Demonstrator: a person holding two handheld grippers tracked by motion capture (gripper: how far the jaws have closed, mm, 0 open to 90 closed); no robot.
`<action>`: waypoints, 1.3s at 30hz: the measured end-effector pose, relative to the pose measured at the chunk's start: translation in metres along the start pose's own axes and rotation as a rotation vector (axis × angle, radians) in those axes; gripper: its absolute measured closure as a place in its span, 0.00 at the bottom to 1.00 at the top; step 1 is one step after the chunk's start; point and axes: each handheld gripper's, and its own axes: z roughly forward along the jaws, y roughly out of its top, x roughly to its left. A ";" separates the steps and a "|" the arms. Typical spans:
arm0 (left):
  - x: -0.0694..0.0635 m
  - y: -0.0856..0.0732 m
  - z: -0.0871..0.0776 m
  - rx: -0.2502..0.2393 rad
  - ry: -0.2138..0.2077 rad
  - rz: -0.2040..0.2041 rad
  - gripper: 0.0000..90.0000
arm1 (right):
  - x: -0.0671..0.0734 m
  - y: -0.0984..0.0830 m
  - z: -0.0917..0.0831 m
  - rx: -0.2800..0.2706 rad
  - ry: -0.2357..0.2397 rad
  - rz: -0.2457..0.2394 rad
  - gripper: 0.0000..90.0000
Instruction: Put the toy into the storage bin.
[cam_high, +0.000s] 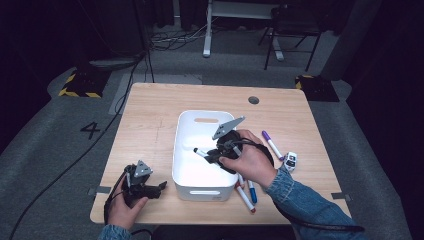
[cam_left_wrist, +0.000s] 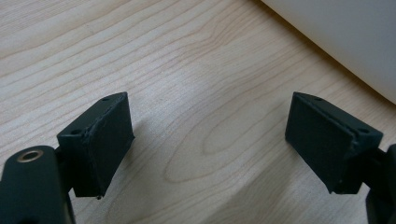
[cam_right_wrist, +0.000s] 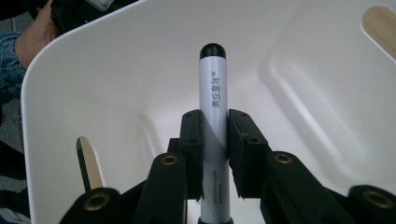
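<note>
A white plastic bin (cam_high: 199, 190) stands in the middle of the wooden table (cam_high: 150, 115). Over the bin's inside, my right gripper (cam_high: 209, 155) is shut on a grey marker with a black cap (cam_high: 199, 151). In the right gripper view the marker (cam_right_wrist: 213, 88) stands straight up between the pads, and the gripper (cam_right_wrist: 215, 140) points into the bin (cam_right_wrist: 116, 93). My left gripper (cam_high: 161, 188) rests low on the table just left of the bin. Its jaws stand open with nothing between them (cam_left_wrist: 210, 140), and the bin wall (cam_left_wrist: 345, 37) is close by.
To the right of the bin lie a purple marker (cam_high: 271, 144), a blue marker (cam_high: 252, 190), a red marker (cam_high: 245, 198) and a small white object (cam_high: 290, 161). The table's front edge is near both hands. A cable hole (cam_high: 253, 100) sits at the back.
</note>
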 end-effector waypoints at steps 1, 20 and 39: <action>0.000 0.000 0.000 0.000 0.000 0.000 0.17 | 0.001 -0.001 0.001 0.009 0.003 0.000 0.85; 0.000 0.000 0.000 0.001 -0.002 0.001 0.17 | 0.019 -0.007 0.024 0.142 0.032 -0.039 0.85; 0.000 0.000 0.000 0.000 -0.002 0.001 0.17 | 0.007 -0.005 -0.010 -0.017 0.001 -0.046 0.68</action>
